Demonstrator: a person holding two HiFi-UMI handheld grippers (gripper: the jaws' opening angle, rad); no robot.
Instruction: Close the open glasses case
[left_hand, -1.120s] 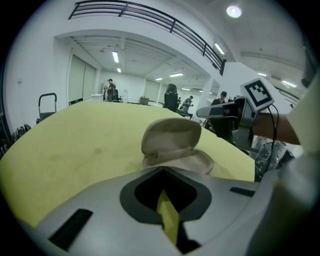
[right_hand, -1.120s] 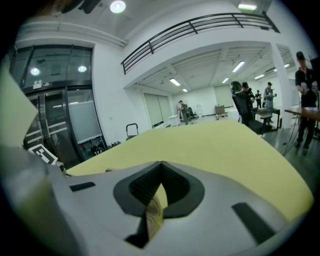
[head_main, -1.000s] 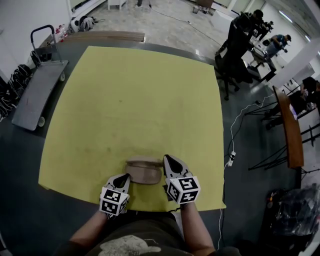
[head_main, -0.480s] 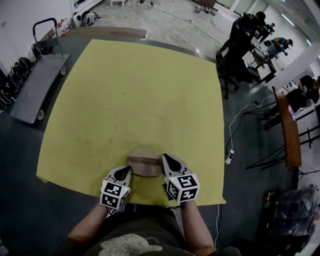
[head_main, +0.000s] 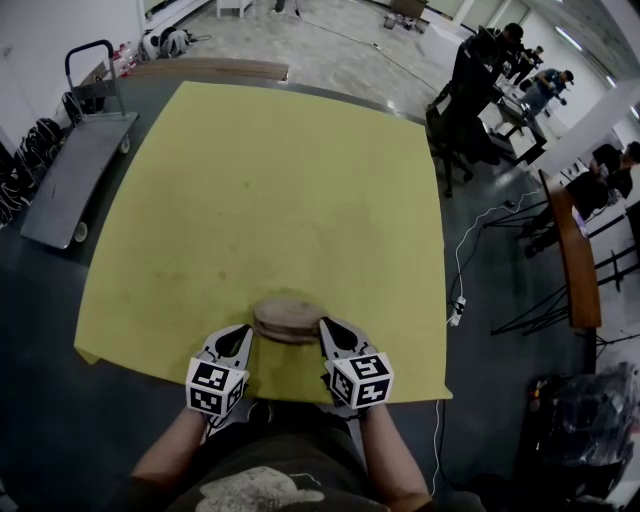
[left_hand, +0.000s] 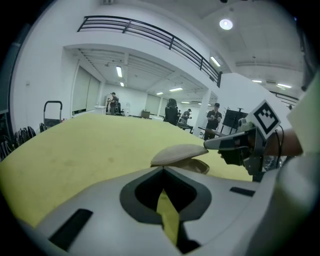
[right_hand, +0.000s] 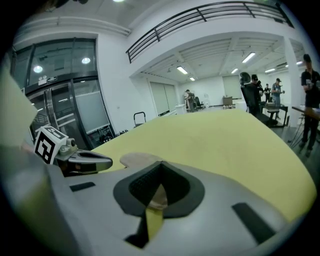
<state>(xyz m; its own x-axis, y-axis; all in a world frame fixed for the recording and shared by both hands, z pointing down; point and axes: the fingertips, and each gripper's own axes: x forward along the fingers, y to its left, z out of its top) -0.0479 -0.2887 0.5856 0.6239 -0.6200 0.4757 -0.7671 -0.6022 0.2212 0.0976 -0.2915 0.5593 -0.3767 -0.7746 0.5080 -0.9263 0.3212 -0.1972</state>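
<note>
The tan glasses case (head_main: 287, 320) lies by the near edge of the yellow worktop (head_main: 270, 180), its lid lower than a second ago, with a slim gap left. It looks a light, rigid shell, best pressed on the lid's top. The left gripper (head_main: 243, 331) and right gripper (head_main: 323, 325) flank it, jaws together, holding nothing.
</note>
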